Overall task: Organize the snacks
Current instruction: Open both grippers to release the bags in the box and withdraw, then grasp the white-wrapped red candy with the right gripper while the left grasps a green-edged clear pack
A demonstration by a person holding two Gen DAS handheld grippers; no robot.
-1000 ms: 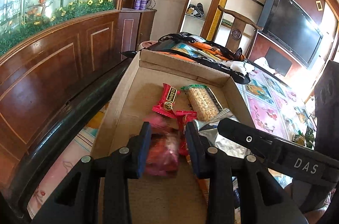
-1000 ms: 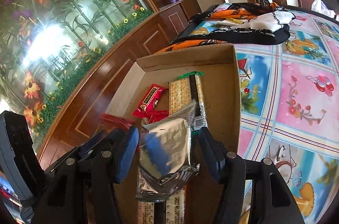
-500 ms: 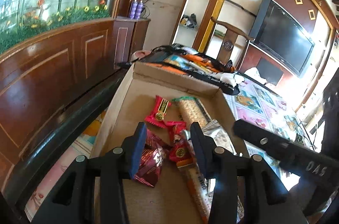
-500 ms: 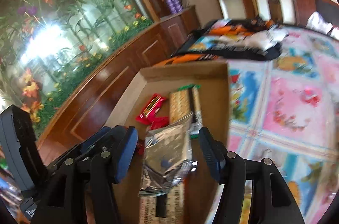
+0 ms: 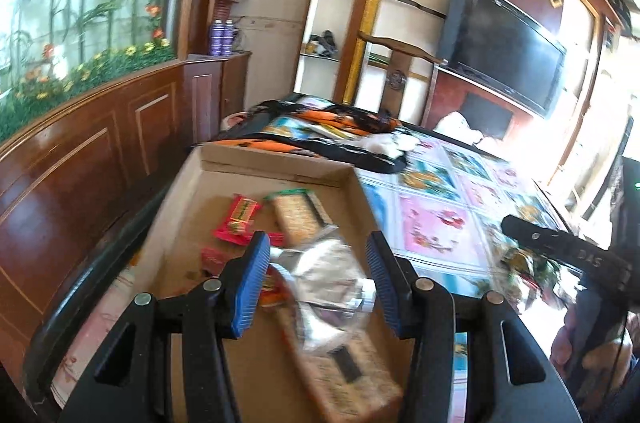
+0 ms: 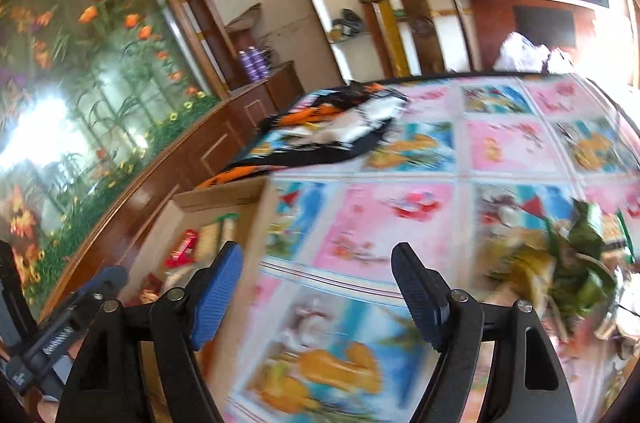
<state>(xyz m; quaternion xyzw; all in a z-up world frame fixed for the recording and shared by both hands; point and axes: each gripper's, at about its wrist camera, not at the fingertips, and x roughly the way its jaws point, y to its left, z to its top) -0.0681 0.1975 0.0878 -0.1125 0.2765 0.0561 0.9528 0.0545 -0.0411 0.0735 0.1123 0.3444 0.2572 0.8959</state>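
A cardboard box [image 5: 276,169] on the table holds snacks: a red wrapped bar [image 5: 236,217], a cracker pack [image 5: 300,215], a silver foil pouch [image 5: 328,275] and a long biscuit pack [image 5: 348,371]. My left gripper [image 5: 316,283] hovers open and empty above the silver pouch. My right gripper [image 6: 316,295] is open and empty over the patterned tablecloth [image 6: 392,223], right of the box [image 6: 224,199]. A blurred pile of green and yellow snack packets [image 6: 568,259] lies to the right gripper's right.
A black and orange cloth [image 5: 320,135] lies beyond the box. A curved wooden wall panel [image 5: 80,151] runs along the left. A wooden chair [image 5: 396,63] and shelves stand behind the table. The right gripper's body shows at the left wrist view's right edge [image 5: 568,251].
My left gripper released the red packet in the box, opened wider and shifted right. My right gripper dropped the silver pouch in the box and swung right over the tablecloth.
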